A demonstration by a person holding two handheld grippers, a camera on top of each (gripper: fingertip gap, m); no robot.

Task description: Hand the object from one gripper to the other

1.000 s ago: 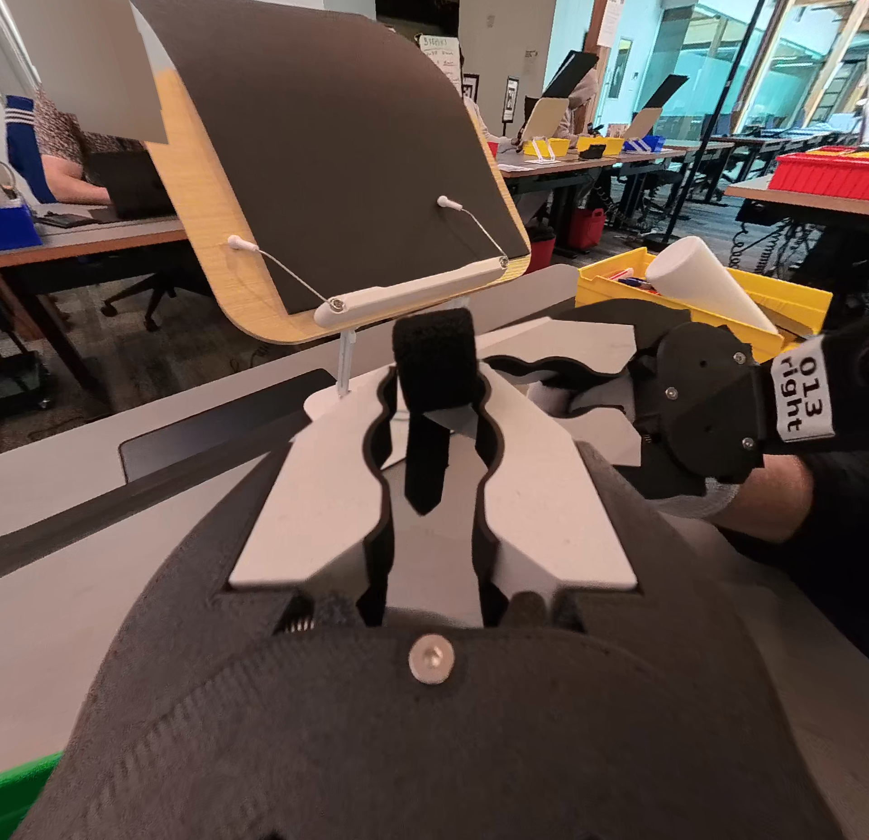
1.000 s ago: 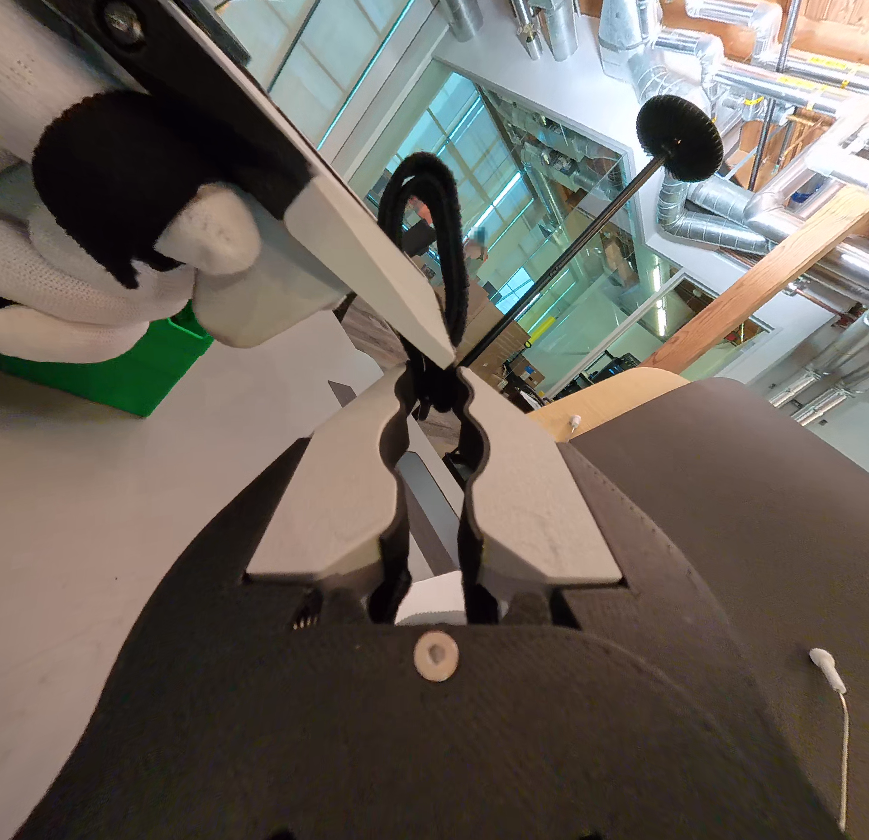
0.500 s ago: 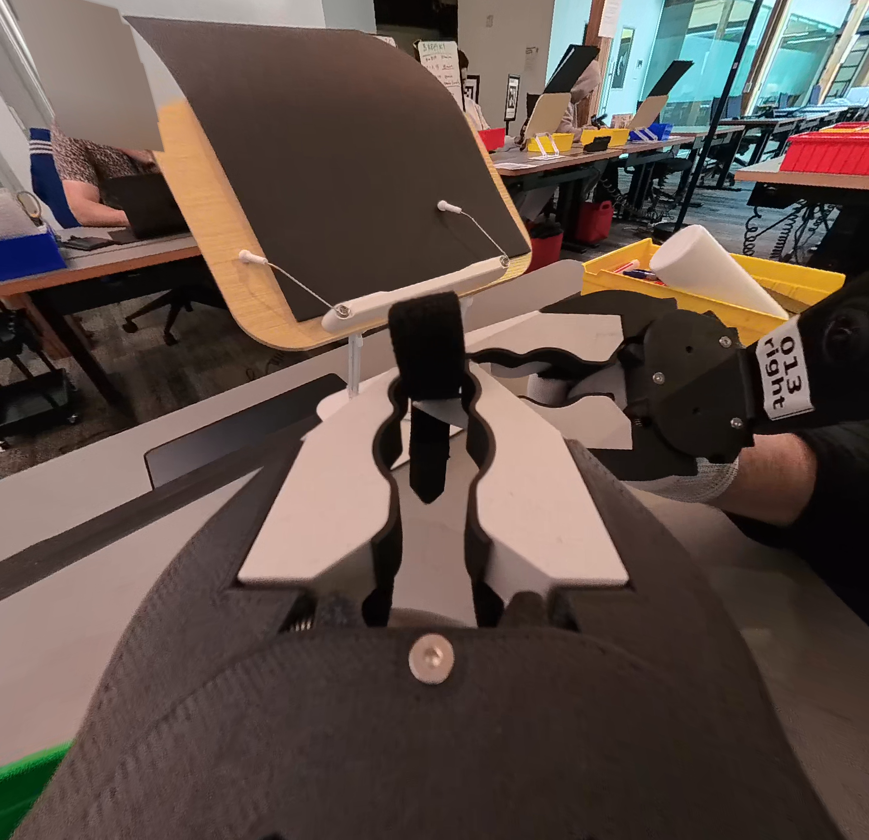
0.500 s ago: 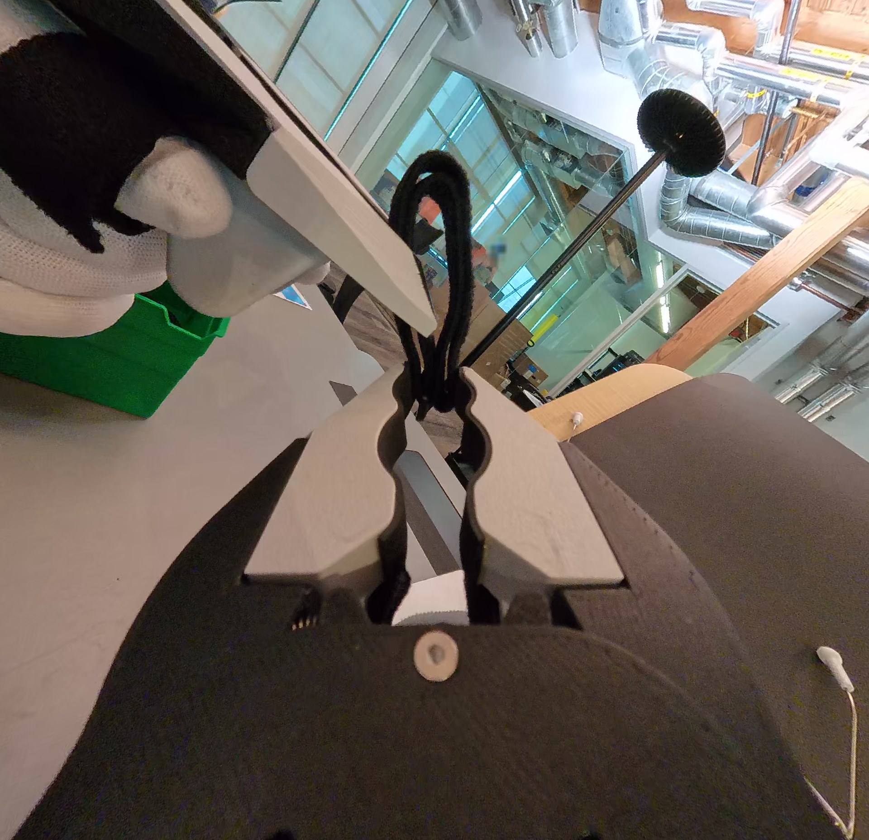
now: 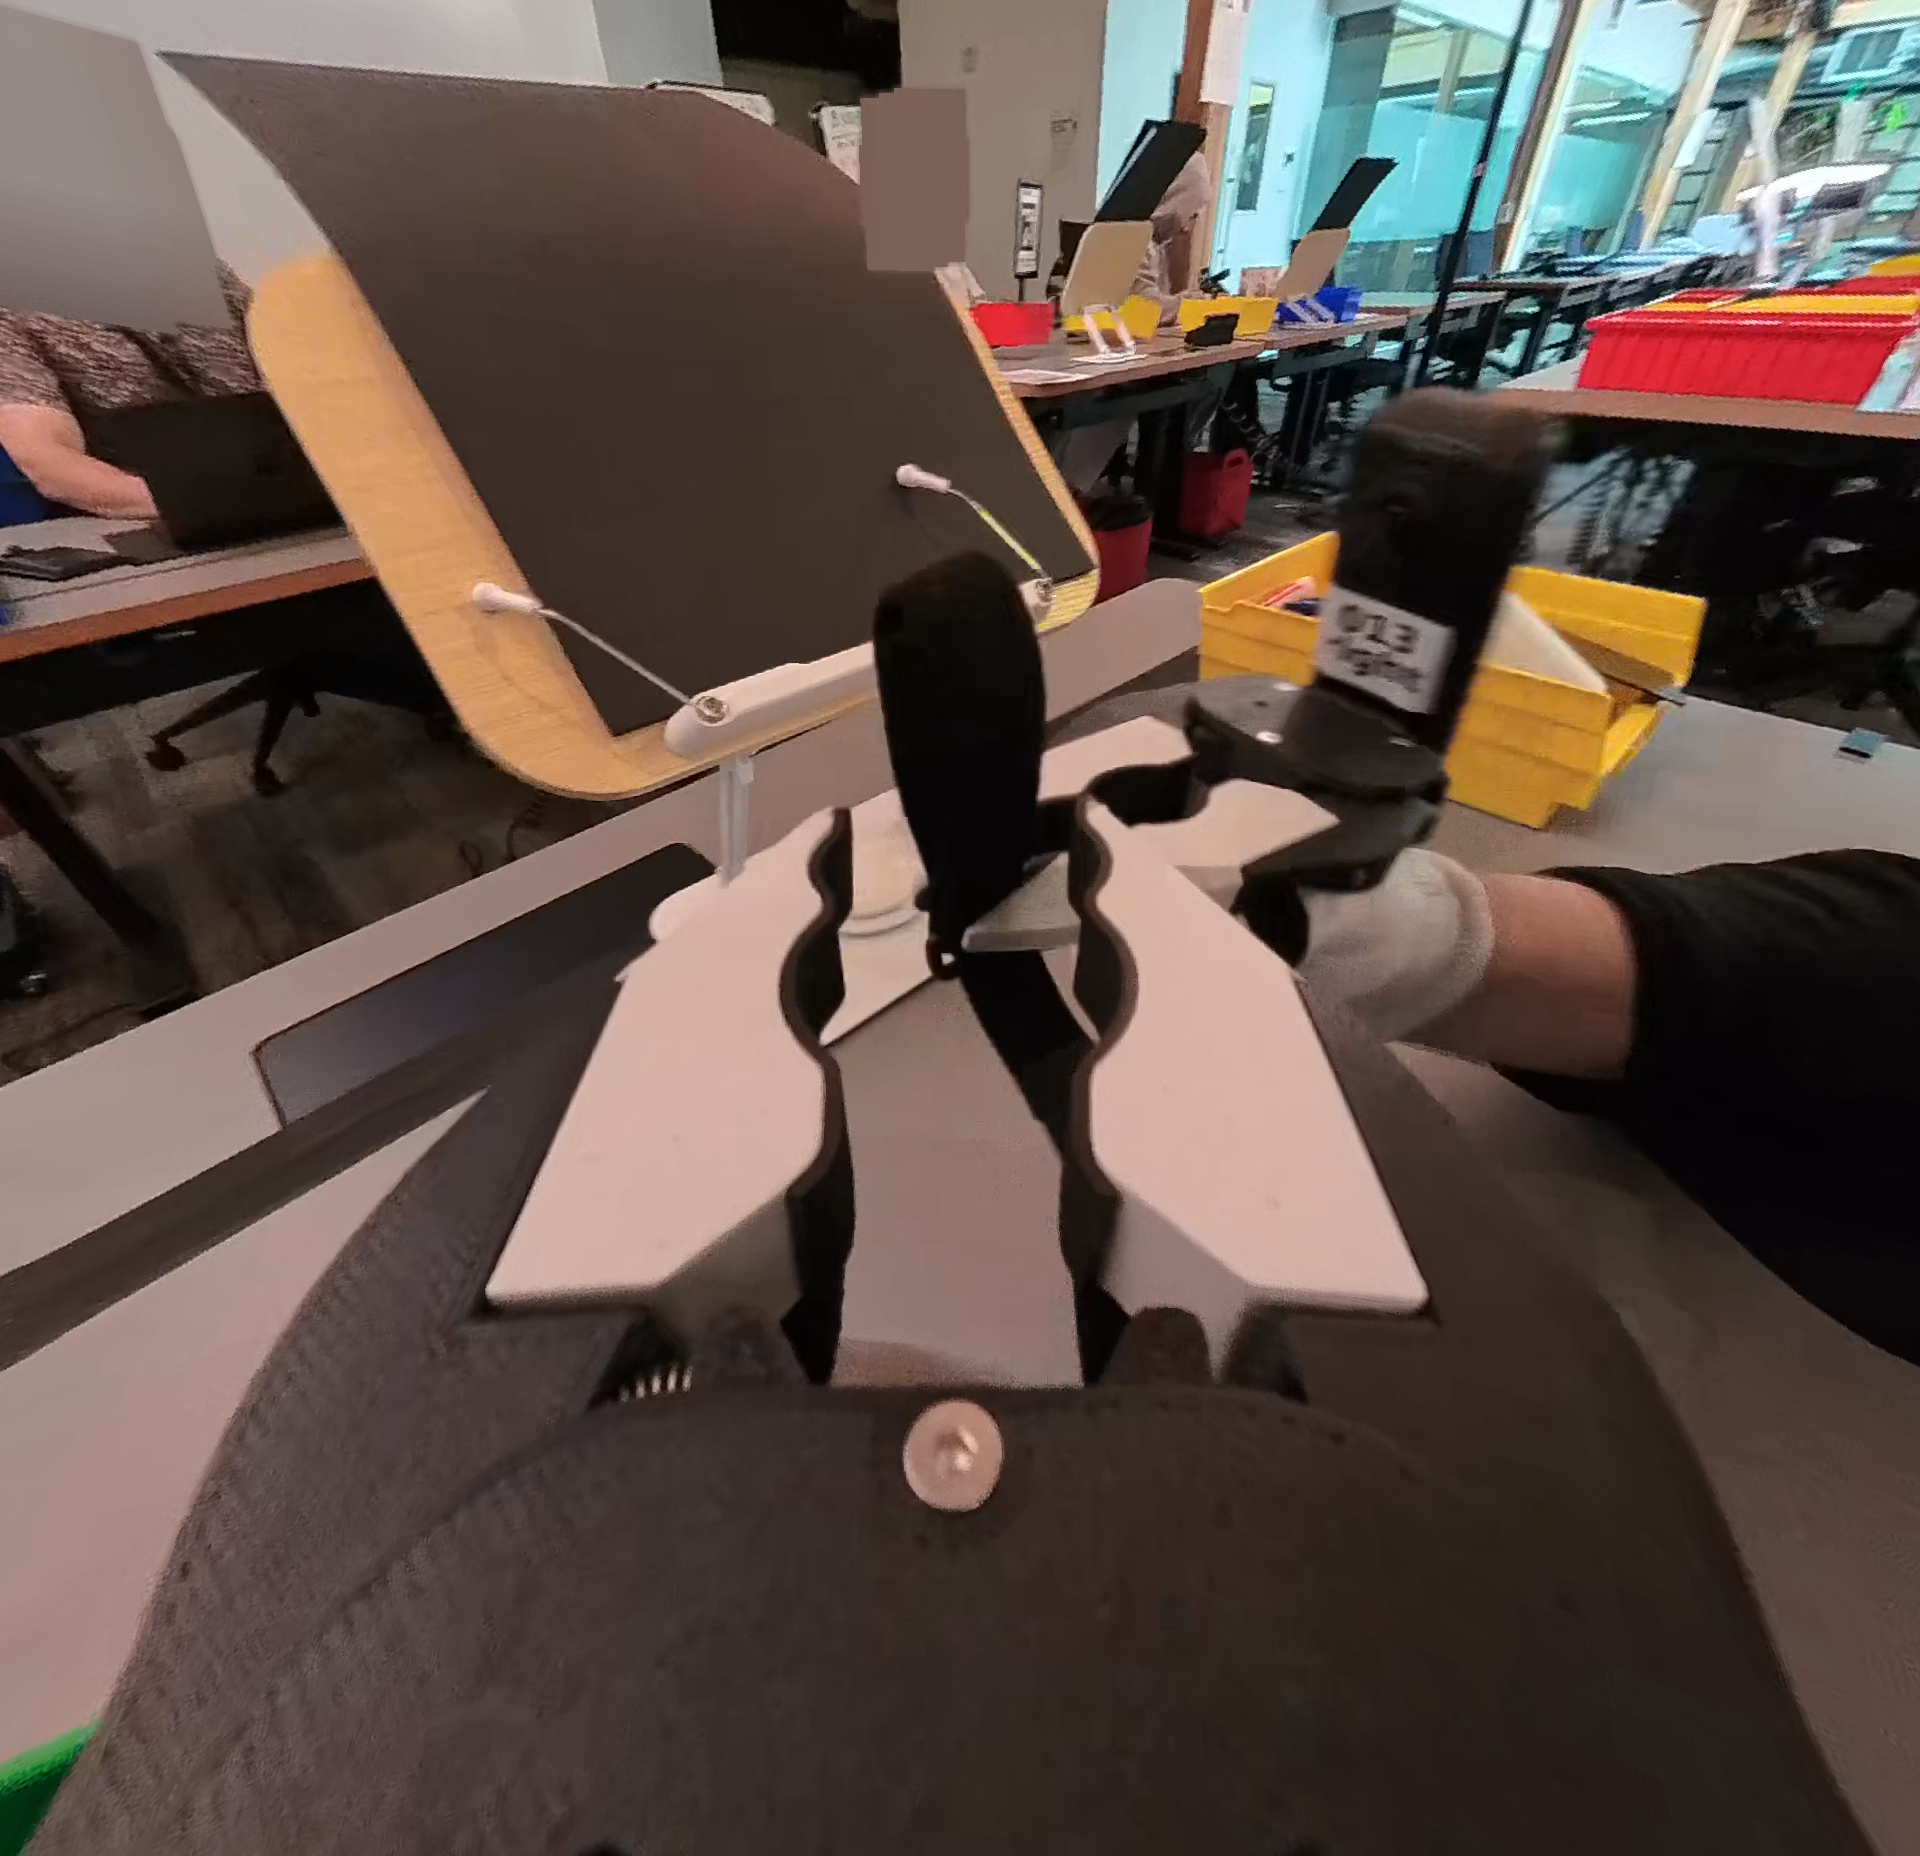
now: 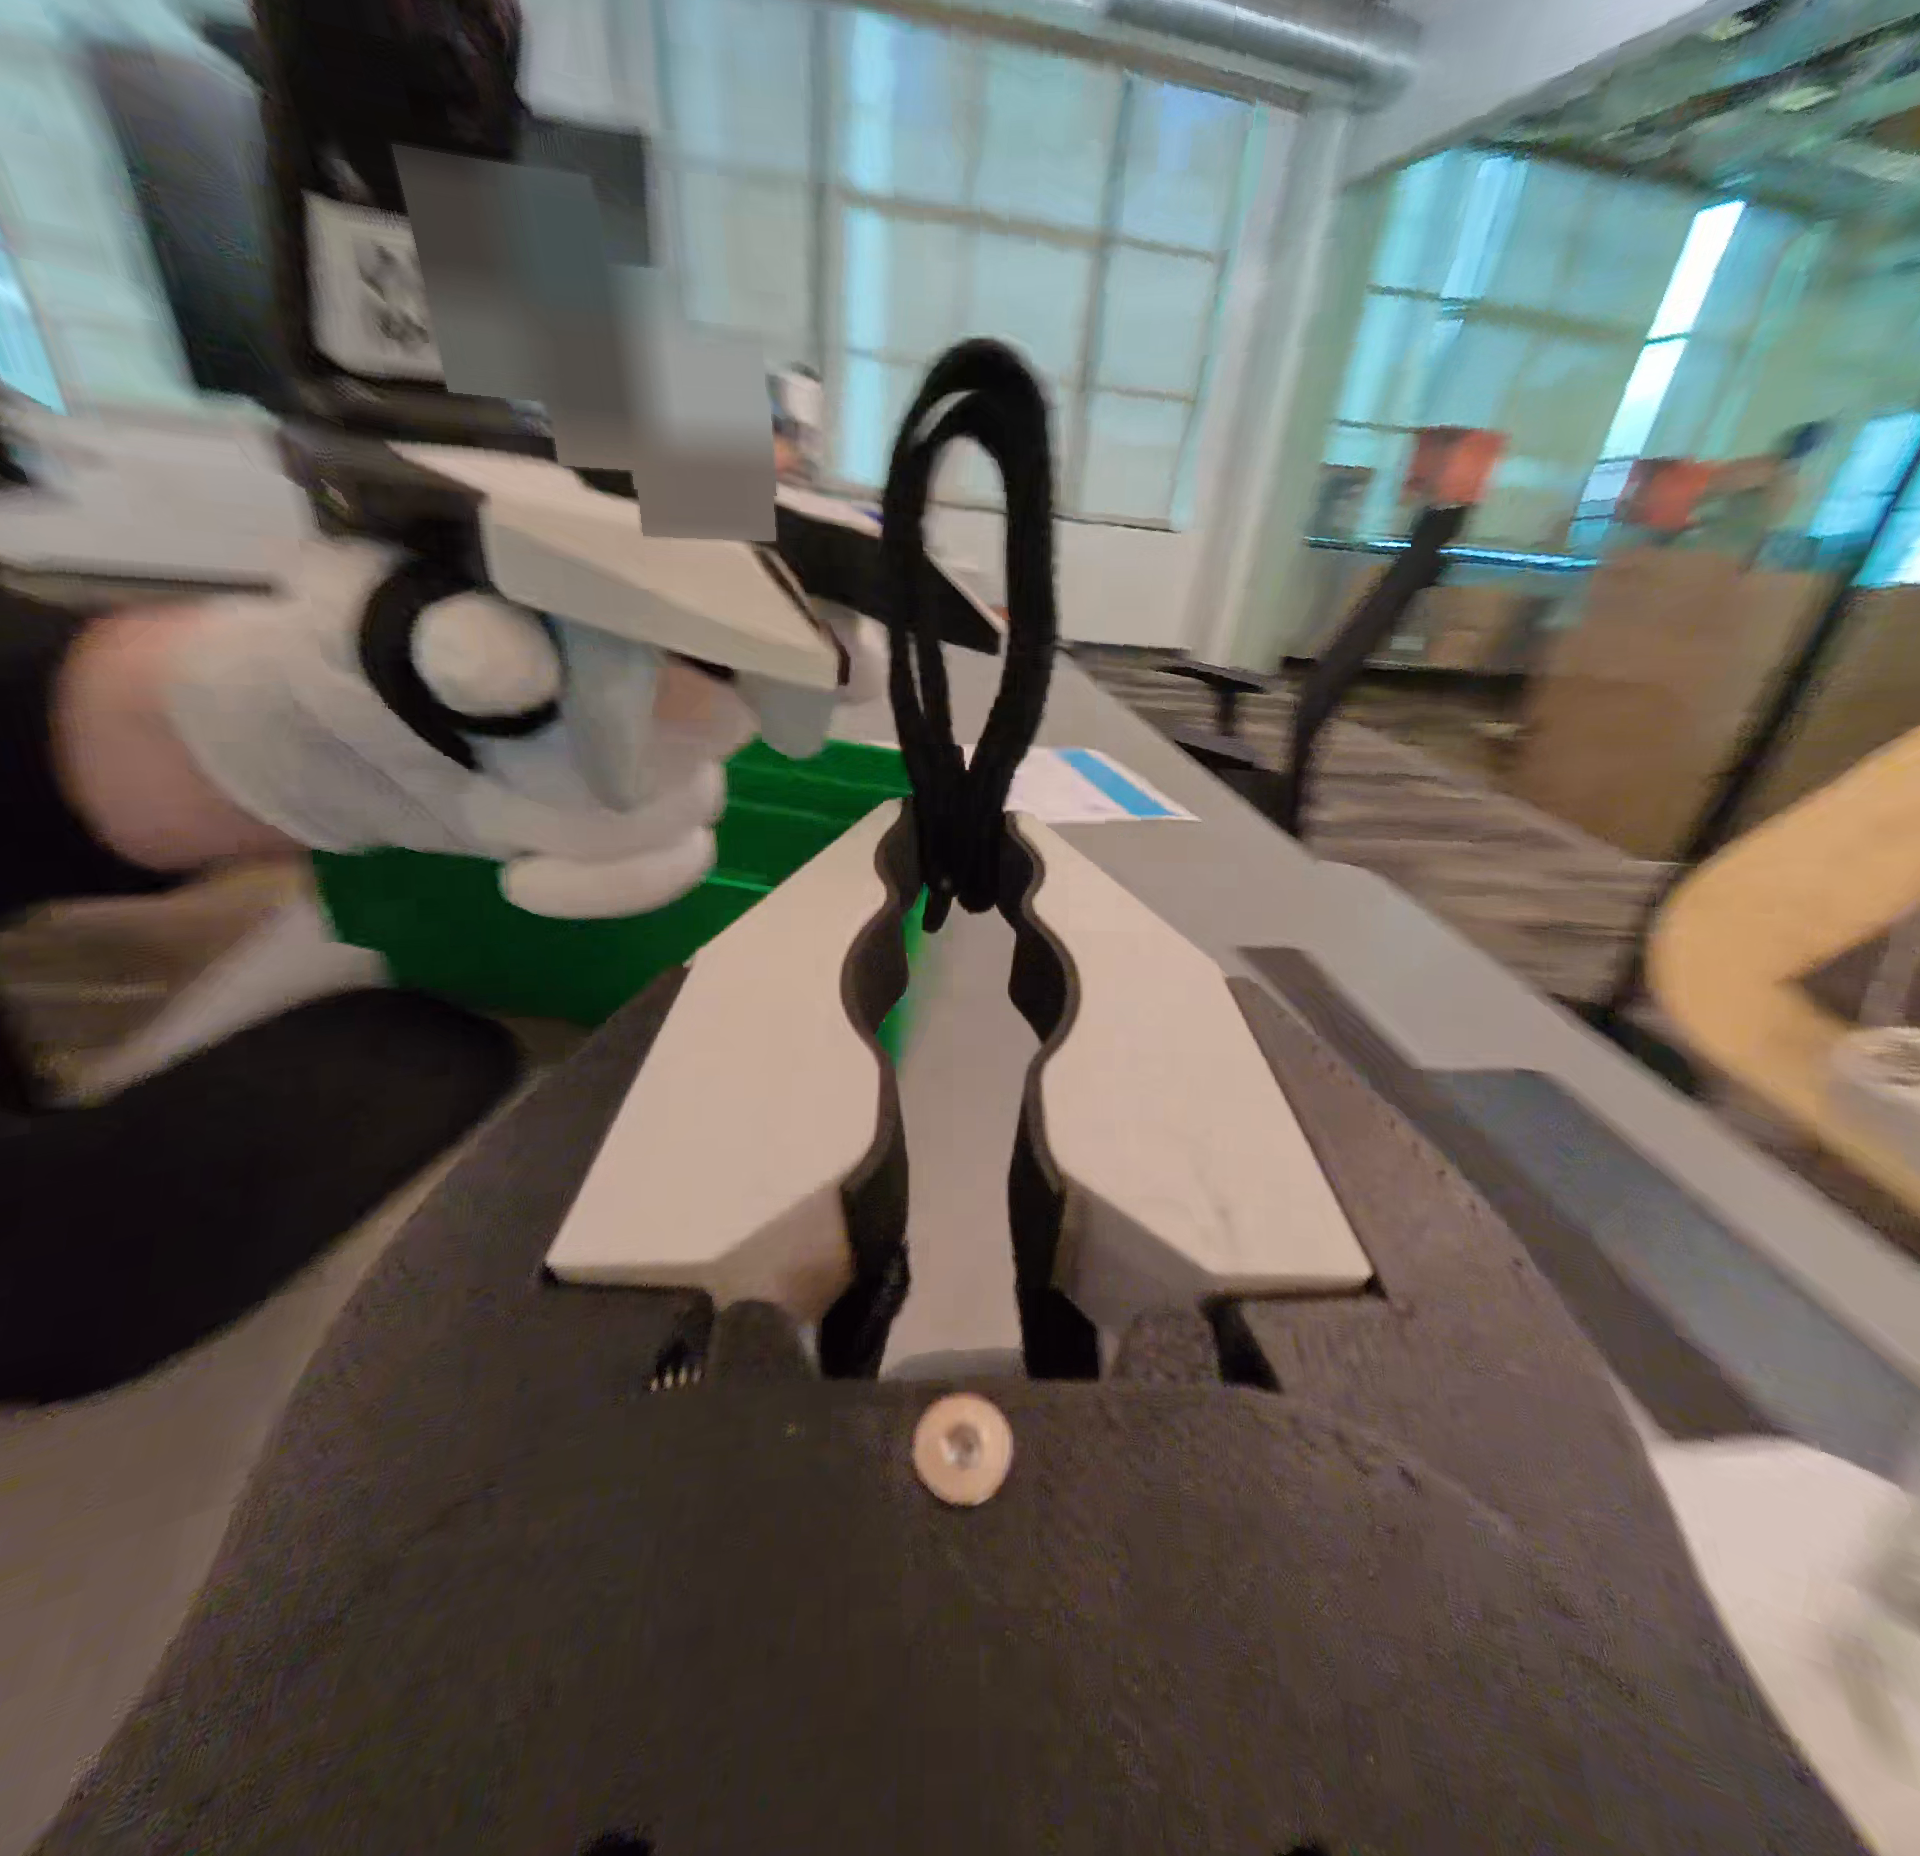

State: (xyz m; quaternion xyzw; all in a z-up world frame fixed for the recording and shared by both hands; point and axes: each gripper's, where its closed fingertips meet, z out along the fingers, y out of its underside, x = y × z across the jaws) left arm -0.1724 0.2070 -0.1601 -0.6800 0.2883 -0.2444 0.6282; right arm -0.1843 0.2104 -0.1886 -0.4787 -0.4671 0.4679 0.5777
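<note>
A black fabric strap (image 5: 961, 726), folded into a loop, stands upright between the fingers of my left gripper (image 5: 951, 850). That gripper is open, with a clear gap on the strap's left side. My right gripper (image 5: 1003, 918) reaches in from the right and pinches the strap low down. In the right wrist view my right gripper (image 6: 961, 856) is shut on the base of the strap (image 6: 982, 559), whose loop rises above its fingertips. The left gripper (image 6: 904, 643) is at the left, held by a white-gloved hand, with its fingers on either side of the loop.
A tilted board (image 5: 665, 372) with a black sheet and wooden edge stands on the grey table (image 5: 125, 1110) behind the grippers. A yellow bin (image 5: 1558, 705) is at the right. A green bin (image 6: 582, 923) sits below the left gripper. Other desks stand beyond. Only a small space, under 4 cm, lies between the two pairs of fingers.
My left gripper has opened and let go of the strap. My right gripper, still shut on the strap, has rolled from a ceiling-facing view to a level one.
</note>
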